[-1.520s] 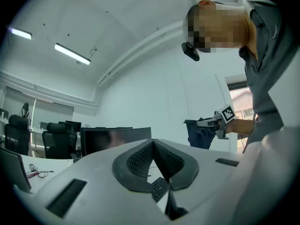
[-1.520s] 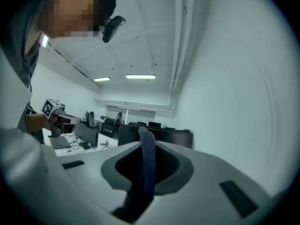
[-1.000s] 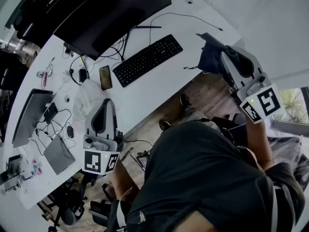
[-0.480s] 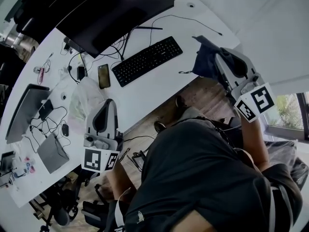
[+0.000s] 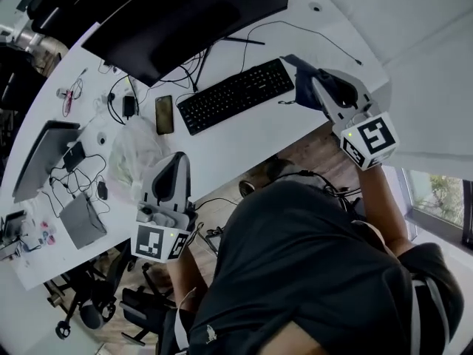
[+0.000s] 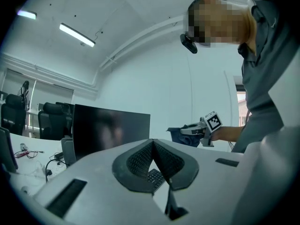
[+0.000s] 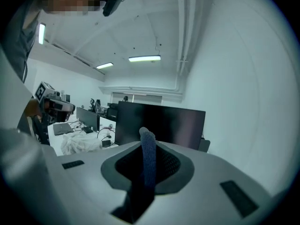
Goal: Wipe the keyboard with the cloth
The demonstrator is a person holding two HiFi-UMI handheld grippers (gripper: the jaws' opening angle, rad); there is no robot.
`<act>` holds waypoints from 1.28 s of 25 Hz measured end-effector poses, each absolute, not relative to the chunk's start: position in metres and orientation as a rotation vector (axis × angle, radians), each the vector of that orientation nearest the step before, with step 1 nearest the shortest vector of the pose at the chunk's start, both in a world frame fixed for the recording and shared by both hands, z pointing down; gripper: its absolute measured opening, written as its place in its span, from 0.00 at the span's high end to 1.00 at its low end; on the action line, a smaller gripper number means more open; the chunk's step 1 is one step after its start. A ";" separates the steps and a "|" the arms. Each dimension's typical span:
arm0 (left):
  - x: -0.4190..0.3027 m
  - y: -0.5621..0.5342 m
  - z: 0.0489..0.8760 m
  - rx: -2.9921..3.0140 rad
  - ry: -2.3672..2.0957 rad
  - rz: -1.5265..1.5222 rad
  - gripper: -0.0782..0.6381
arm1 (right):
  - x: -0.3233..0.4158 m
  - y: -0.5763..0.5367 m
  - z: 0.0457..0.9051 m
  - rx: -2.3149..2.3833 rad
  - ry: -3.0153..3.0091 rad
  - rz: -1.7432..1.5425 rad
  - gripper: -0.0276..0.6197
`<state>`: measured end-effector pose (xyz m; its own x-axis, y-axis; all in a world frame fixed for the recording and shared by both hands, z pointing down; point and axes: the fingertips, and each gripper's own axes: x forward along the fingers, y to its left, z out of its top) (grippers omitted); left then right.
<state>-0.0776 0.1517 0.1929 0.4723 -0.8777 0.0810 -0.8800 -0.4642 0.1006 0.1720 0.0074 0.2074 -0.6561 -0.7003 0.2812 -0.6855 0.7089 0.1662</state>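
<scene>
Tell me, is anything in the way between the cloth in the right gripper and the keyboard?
Nothing visible. The right gripper grips the cloth just off the right end of the keyboard, and only bare white desk shows between them.

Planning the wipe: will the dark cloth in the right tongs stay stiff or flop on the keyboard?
Probably floppy: the cloth hangs bunched from the right tongs. Likely light, since one pinched fold holds it. It would probably drape over the keyboard.
</scene>
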 end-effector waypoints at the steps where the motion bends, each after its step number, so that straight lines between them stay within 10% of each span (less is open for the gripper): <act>1: -0.073 0.145 0.196 2.567 -1.553 0.052 0.89 | 0.164 -0.008 0.223 1.048 -2.594 -0.056 0.89; 18: -0.090 0.127 0.272 2.180 -1.646 0.123 0.89 | -0.210 0.001 0.527 -0.016 -2.436 -0.150 0.89; 32: -0.163 0.123 0.296 2.166 -1.545 0.071 0.89 | -0.131 -0.028 0.551 0.293 -2.282 0.074 0.88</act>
